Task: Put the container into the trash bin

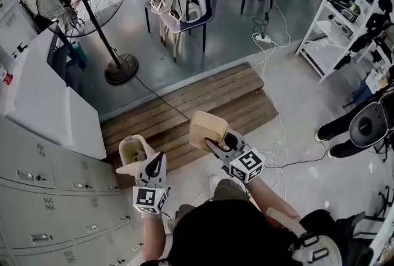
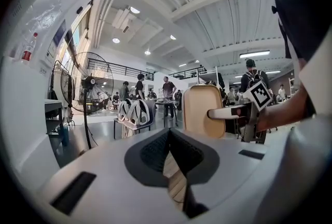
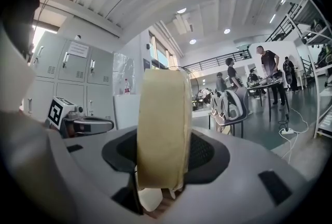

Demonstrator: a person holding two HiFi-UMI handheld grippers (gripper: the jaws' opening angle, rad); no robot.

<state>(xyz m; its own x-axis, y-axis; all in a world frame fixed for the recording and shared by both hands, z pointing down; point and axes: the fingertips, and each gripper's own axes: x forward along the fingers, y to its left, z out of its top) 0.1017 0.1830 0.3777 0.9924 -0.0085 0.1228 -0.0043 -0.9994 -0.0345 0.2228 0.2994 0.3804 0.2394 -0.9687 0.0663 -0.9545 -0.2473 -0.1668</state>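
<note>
A flat beige container [image 1: 205,128] is held on edge over the wooden pallet, with my right gripper [image 1: 217,143] shut on it. In the right gripper view the container [image 3: 162,129] stands upright between the pads and fills the middle. The left gripper view shows the same container [image 2: 202,111] and my right gripper [image 2: 228,112] off to the right. My left gripper [image 1: 149,163] has its jaws together and nothing between them [image 2: 171,158]. Just past its tips, lower down, sits a beige open-topped bin-like thing [image 1: 132,151] with a white flap.
Grey lockers [image 1: 49,197] and a white box [image 1: 43,98] line the left side. A wooden pallet [image 1: 197,101] lies ahead on the floor. Beyond it stand a pedestal fan [image 1: 80,6] and a chair with helmets [image 1: 181,0]. To the right are a shelf rack [image 1: 345,12], cables [image 1: 271,55] and a person's legs [image 1: 345,129].
</note>
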